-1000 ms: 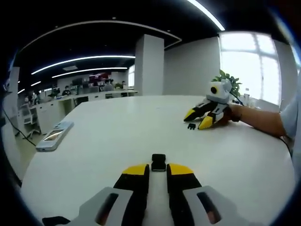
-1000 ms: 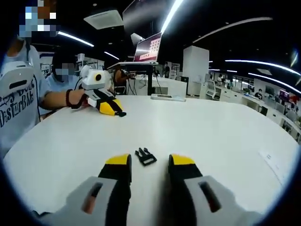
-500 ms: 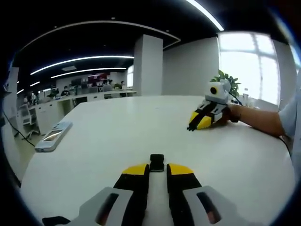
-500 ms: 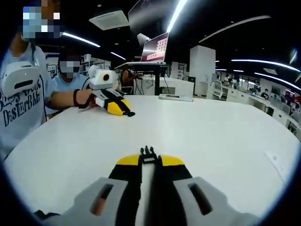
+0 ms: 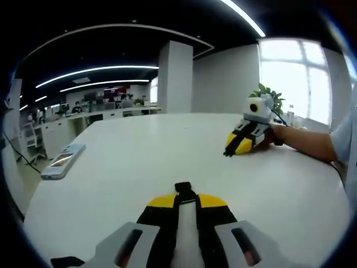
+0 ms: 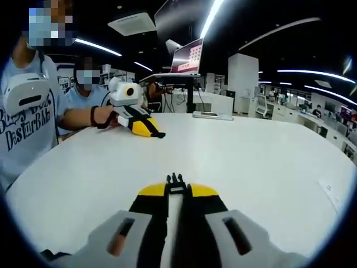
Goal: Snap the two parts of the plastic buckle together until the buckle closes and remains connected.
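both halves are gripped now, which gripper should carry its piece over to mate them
Right, probably. The right gripper holds the black pronged plastic buckle half with prongs pointing forward; the left gripper holds the black socket buckle half, which can wait steady.

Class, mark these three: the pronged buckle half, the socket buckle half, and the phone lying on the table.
pronged buckle half [image 6: 176,180], right gripper view, on its prong tips.
socket buckle half [image 5: 183,188], left gripper view, on its black body.
phone [image 5: 63,161], left gripper view, on its screen.

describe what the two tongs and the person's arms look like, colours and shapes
Both tongs, left and right, have black jaws with yellow tips on light grey bodies with dark slots. In the right gripper view, the person's wrist carries a dark band, below a light blue short sleeve.
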`<state>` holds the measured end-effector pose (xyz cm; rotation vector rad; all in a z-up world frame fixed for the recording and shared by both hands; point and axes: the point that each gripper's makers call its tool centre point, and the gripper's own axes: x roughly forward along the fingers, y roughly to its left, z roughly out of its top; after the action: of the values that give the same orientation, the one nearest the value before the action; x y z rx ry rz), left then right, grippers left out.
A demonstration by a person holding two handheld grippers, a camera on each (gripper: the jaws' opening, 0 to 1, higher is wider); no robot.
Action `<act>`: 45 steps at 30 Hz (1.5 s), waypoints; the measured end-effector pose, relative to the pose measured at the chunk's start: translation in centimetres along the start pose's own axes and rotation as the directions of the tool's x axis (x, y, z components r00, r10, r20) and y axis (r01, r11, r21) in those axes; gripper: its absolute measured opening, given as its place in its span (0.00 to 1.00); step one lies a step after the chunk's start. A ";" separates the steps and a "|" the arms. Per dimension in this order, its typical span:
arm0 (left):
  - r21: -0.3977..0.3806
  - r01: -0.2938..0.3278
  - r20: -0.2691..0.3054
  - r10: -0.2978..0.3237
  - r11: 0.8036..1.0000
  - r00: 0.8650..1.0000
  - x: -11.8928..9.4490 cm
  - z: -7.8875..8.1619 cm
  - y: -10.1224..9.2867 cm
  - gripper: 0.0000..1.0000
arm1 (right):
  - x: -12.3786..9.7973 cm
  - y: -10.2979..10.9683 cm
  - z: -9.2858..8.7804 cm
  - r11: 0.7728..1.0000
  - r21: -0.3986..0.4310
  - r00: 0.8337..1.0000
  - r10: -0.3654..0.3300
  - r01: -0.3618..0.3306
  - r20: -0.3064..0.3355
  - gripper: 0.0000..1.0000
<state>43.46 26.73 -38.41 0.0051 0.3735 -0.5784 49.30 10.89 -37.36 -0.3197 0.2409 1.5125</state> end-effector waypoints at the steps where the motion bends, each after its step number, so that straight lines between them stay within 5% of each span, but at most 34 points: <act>1: -0.002 -0.006 0.000 0.006 1.000 1.000 0.0 0.0 0.1 0.12 | 0.0 0.0 0.0 1.000 0.000 1.000 0.001 -0.001 0.000 0.14; 29: -0.004 -0.030 0.004 0.030 1.000 1.000 -0.1 0.1 0.6 0.12 | 0.3 0.4 0.1 1.000 0.002 1.000 0.005 -0.005 0.002 0.14; 45: 0.026 0.077 -0.002 -0.077 0.997 0.997 -0.1 -0.2 -1.5 0.12 | 0.7 2.2 0.2 0.999 -0.013 0.999 0.053 -0.053 -0.006 0.13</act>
<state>42.50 25.55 -38.37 0.0164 0.3687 -0.6591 47.16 11.70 -37.54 -0.3299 0.2455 1.5661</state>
